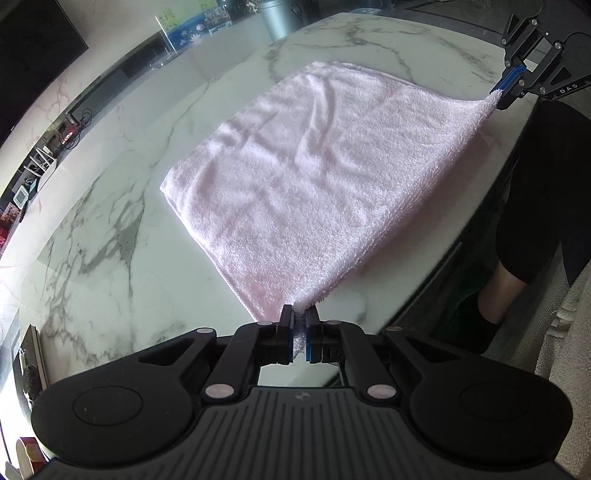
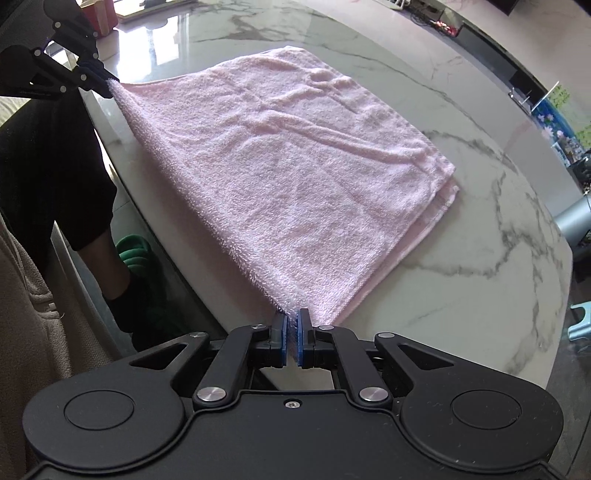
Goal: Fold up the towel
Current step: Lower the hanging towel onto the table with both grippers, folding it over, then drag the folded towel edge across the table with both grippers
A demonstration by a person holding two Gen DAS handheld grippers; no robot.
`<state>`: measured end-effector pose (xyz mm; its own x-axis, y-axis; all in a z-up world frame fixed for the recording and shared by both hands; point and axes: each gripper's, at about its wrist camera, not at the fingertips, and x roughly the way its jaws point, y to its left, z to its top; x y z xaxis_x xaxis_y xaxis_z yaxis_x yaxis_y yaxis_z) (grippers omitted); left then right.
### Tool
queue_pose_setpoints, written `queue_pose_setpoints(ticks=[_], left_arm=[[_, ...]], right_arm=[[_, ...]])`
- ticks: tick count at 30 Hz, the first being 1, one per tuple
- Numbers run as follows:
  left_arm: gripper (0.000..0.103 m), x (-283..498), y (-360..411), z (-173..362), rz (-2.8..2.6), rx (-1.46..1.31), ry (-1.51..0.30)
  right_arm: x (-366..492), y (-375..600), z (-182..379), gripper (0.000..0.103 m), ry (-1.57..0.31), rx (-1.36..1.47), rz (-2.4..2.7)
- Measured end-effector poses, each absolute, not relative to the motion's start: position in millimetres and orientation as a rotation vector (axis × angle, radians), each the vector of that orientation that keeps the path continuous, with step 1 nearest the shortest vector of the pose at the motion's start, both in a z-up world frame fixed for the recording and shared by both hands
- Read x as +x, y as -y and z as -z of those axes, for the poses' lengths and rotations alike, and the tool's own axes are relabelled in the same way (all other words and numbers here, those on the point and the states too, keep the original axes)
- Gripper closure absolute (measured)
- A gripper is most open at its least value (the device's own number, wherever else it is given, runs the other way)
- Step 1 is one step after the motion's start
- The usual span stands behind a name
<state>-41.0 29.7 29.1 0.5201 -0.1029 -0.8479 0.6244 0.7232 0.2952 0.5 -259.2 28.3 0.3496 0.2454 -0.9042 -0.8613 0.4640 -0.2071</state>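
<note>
Looking down my left wrist camera, I see a white marble table with grey veins, curved at its edge, and the pink towel lying on it, already doubled, its near edge lifted off the stone. My left gripper is pinching the near corner, pads pressed together on the cloth. At upper right my right gripper pinches the other near corner. Beyond the table stand a grey metal canister, whose contents I cannot tell, and a clear stand with a colourful card; a dark screen hangs on the pale wall.

Through the right wrist camera, the towel spreads over the same marble, layered edges showing at the far right. My right gripper clamps its corner; the left gripper grips at upper left. A person's dark-clothed leg and a green slipper show below the table edge.
</note>
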Motion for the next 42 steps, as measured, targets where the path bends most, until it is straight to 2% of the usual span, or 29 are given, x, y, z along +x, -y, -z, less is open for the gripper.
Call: queue_pose_setpoints(ticks=[13,18,32,42], left_arm=[[0.099,43.9,-13.7,-87.8,0.439,0.802,-0.781],[0.099,80.1,-4.1,-93.1,0.439,0.824,-0.790],[0.099,198.3,-10.1,-19.0,0.439,0.732,-1.010],[0.098,214.6,-24.0,11.6,0.418,0.658,-1.056]], right_arm=[[72.5,237.0,-89.7,0.100,-0.814,-0.874,-0.786],[124.1,227.1,-96.9,0.100,-0.827,-0.864,-0.790],[243.2,191.4,-28.8,0.100,-1.018,-0.809,-0.838],[267.9,187.0,9.7,0.100,-1.106,-0.761,-0.828]])
